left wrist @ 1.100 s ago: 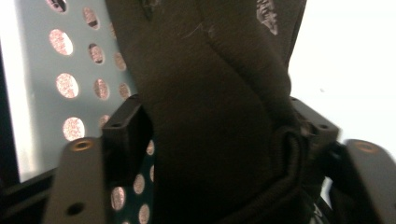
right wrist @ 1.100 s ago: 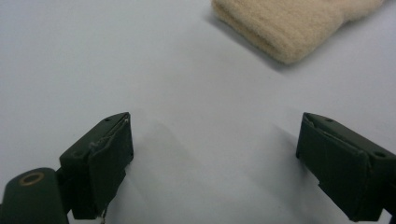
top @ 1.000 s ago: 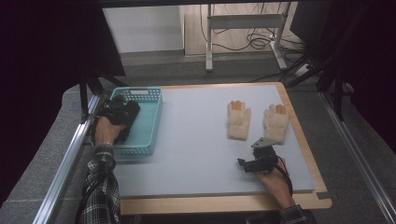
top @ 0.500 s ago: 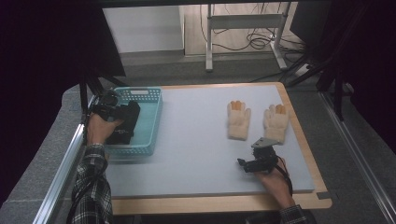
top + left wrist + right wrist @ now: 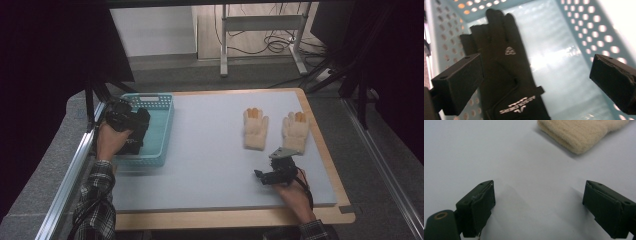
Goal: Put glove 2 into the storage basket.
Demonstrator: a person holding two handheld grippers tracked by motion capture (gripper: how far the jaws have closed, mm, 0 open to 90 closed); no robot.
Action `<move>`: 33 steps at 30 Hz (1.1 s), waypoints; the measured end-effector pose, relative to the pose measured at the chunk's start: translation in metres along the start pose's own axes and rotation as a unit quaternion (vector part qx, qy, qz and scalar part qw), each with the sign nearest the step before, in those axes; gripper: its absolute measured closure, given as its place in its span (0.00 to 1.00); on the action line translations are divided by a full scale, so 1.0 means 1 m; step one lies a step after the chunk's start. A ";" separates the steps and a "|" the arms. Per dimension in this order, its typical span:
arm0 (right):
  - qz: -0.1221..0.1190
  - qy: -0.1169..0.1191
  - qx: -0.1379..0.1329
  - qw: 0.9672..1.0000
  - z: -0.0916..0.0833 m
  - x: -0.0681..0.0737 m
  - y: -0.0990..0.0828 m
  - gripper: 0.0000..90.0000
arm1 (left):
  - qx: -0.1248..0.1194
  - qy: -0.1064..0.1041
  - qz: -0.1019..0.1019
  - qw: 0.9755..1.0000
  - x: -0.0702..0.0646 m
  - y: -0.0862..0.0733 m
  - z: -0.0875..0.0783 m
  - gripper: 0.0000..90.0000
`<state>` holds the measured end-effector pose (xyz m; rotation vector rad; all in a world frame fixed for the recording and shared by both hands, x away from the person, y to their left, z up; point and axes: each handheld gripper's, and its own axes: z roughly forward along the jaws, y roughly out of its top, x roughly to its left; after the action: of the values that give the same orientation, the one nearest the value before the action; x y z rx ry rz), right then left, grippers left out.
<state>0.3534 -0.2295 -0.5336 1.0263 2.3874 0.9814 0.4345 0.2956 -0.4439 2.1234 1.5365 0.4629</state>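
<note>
The pale grey-blue table mat [image 5: 210, 160] on its light wooden board is lying under both grippers. The turquoise perforated plastic basket [image 5: 161, 131] is sitting at the mat's left edge, directly below the left gripper [image 5: 127, 122]; in the left gripper view its walls are rising on both sides of the jaws. The two cream knitted woollen gloves [image 5: 256, 129] are lying flat side by side just beyond the right gripper [image 5: 274, 175], fingers pointing away from the person; in the right gripper view a cuff of one [image 5: 579, 132] is showing ahead of the jaws and to the right. The black fabric glove with white lettering [image 5: 506, 72] is lying flat on the basket floor beneath the left gripper, nearer its left jaw, touching neither jaw. The left gripper's jaws have just been opening and are now standing wide apart with nothing between them. The right gripper [image 5: 539, 207] is resting low over the bare mat, jaws spread wide and gripping nothing.
</note>
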 end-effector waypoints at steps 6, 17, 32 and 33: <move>0.000 0.000 0.000 1.000 0.000 0.000 0.000 0.12 | -0.026 -0.024 0.024 0.999 -0.022 0.003 -0.008 0.00; 0.000 0.000 0.000 1.000 0.000 0.000 0.000 0.12 | -0.058 -0.051 0.075 0.994 -0.063 0.003 -0.021 0.00; 0.000 0.000 0.000 1.000 0.000 0.000 0.000 0.12 | -0.106 -0.108 0.137 0.979 -0.131 -0.010 -0.026 0.00; 0.000 0.000 0.000 1.000 0.000 0.000 0.000 0.12 | -0.106 -0.113 0.140 0.978 -0.135 -0.011 -0.026 0.00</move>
<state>0.3534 -0.2296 -0.5336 1.0264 2.3884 0.9808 0.3699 0.1753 -0.4280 2.1464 1.0205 0.4422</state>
